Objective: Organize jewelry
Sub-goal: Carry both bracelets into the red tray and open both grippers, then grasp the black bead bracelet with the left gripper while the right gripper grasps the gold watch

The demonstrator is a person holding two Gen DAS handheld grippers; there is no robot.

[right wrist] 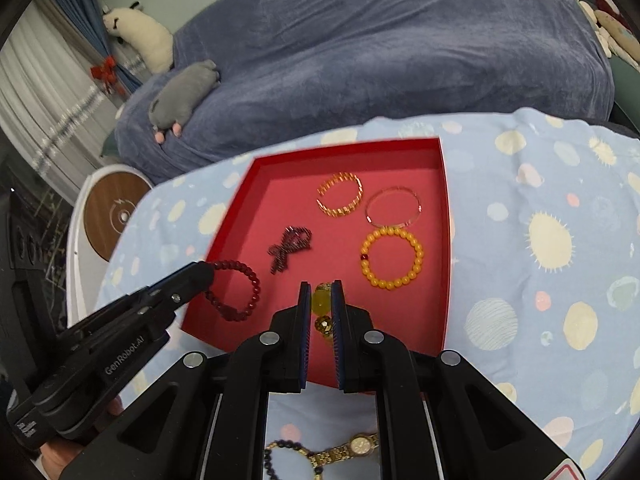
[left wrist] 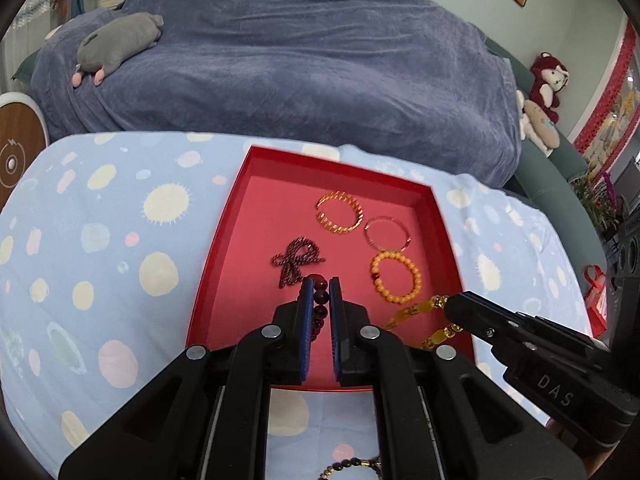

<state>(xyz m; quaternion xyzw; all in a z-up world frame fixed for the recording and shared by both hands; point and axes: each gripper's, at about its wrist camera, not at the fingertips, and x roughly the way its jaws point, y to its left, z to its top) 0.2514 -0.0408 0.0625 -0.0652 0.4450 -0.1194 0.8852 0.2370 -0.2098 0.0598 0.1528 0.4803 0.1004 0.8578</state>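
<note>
A red tray [left wrist: 224,236] [right wrist: 446,216] lies on the spotted cloth. In it are a gold link bracelet [left wrist: 339,213] [right wrist: 340,194], a thin pink bangle [left wrist: 387,233] [right wrist: 393,206], an orange bead bracelet [left wrist: 396,277] [right wrist: 392,258] and a dark bow-shaped piece [left wrist: 297,261] [right wrist: 289,249]. My left gripper [left wrist: 320,286] [right wrist: 200,276] is shut on a dark red bead bracelet [left wrist: 319,300] [right wrist: 240,296] over the tray's near left. My right gripper [right wrist: 322,290] [left wrist: 450,306] is shut on a yellow-green bead bracelet [right wrist: 322,304] [left wrist: 416,322] over the tray's near right.
A gold watch [right wrist: 356,446] and a dark bead bracelet [right wrist: 280,456] [left wrist: 352,466] lie on the cloth in front of the tray. A blue-covered sofa [left wrist: 320,60] with a grey plush toy [left wrist: 116,44] stands behind. A round wooden stool [right wrist: 116,212] stands at the left.
</note>
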